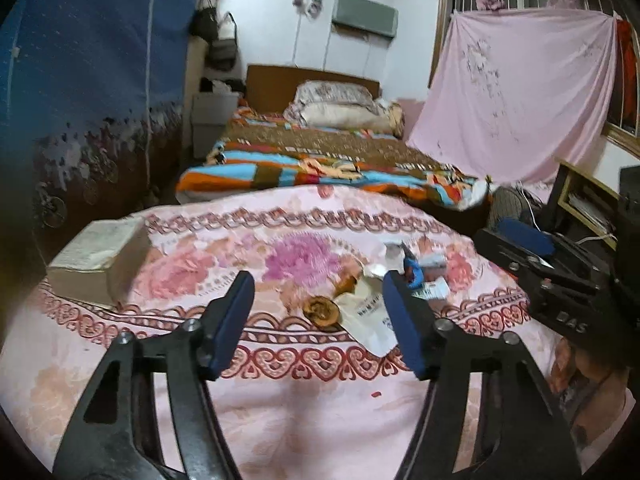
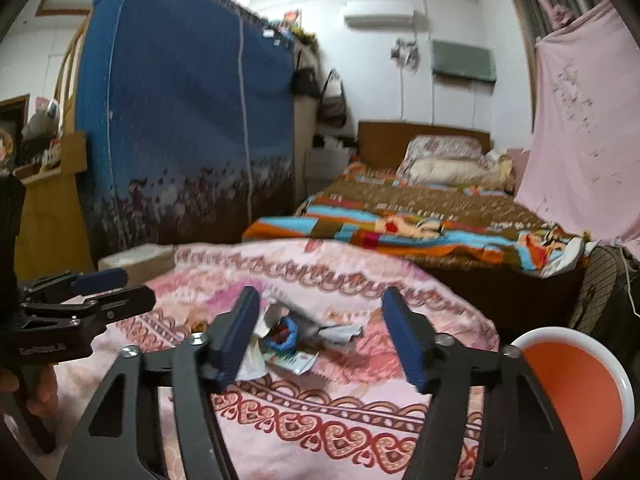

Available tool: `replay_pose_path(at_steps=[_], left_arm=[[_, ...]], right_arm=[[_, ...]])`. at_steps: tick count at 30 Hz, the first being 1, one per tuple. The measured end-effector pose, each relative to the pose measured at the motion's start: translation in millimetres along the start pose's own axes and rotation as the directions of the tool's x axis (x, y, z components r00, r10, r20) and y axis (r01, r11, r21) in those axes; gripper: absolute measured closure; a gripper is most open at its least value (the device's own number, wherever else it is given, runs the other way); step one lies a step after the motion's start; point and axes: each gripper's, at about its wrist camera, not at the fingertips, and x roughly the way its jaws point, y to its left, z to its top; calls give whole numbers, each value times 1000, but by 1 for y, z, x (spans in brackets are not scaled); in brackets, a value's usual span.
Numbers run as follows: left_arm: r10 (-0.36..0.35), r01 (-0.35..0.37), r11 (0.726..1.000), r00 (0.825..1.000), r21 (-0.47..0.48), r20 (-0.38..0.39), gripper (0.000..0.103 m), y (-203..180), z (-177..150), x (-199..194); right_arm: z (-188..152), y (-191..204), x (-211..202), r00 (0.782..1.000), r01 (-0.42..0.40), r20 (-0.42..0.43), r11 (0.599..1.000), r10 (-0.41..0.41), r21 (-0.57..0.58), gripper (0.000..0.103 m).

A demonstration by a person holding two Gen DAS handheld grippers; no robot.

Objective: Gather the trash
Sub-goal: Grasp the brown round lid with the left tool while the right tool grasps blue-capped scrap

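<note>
Over a table draped in a pink floral cloth (image 1: 280,408), the left gripper (image 1: 318,316) angles downward, its blue-padded black fingers (image 1: 236,316) standing apart with nothing pinched between them. In the gap lie a round brown dried peel (image 1: 320,310) and a white printed paper wrapper (image 1: 370,316), both flat on the cloth and clear of the pads. At about one o'clock from the peel sits the rest of the trash pile (image 1: 416,268): crumpled white scraps, a blue bit and small printed packets. A thick worn book (image 1: 98,256) rests at ten o'clock near the table's edge, and the right gripper (image 1: 532,252) reaches in from three o'clock, its blue pads seen edge-on. Beyond are a bed with a striped blanket (image 1: 320,168), a blue fabric wardrobe (image 1: 88,80) and a hanging pink sheet (image 1: 520,92). In the right wrist view, the right gripper (image 2: 320,336) also tilts down with its fingers (image 2: 404,340) parted and gripping nothing; the trash pile (image 2: 292,340) lies on the cloth between them, nearer the left-hand pad, a crumpled grey-white paper spreading toward the middle. The left gripper (image 2: 100,284) enters at nine o'clock, a hand (image 2: 40,396) on its handle. At four o'clock a white-rimmed round bin with an orange inside (image 2: 576,392) stands beside the table.
</note>
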Motion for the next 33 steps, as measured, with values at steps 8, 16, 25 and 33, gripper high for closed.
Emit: replay_pose_path(at_steps=[8, 16, 25, 33], left_arm=[[-49, 43, 998, 982, -36, -184, 73, 6, -2, 34], [-59, 52, 998, 962, -37, -267, 76, 6, -2, 55], [-66, 62, 998, 949, -25, -307, 98, 3, -4, 64], [-61, 54, 998, 972, -37, -229, 99, 7, 0, 48]], right_arm=[[-3, 4, 44, 977, -88, -193, 996, 89, 13, 72], [-6, 4, 68, 948, -122, -292, 991, 131, 48, 83], [-7, 3, 72, 936, -141, -317, 988, 153, 61, 92], [-3, 5, 61, 951, -161, -259, 985, 170, 55, 93]])
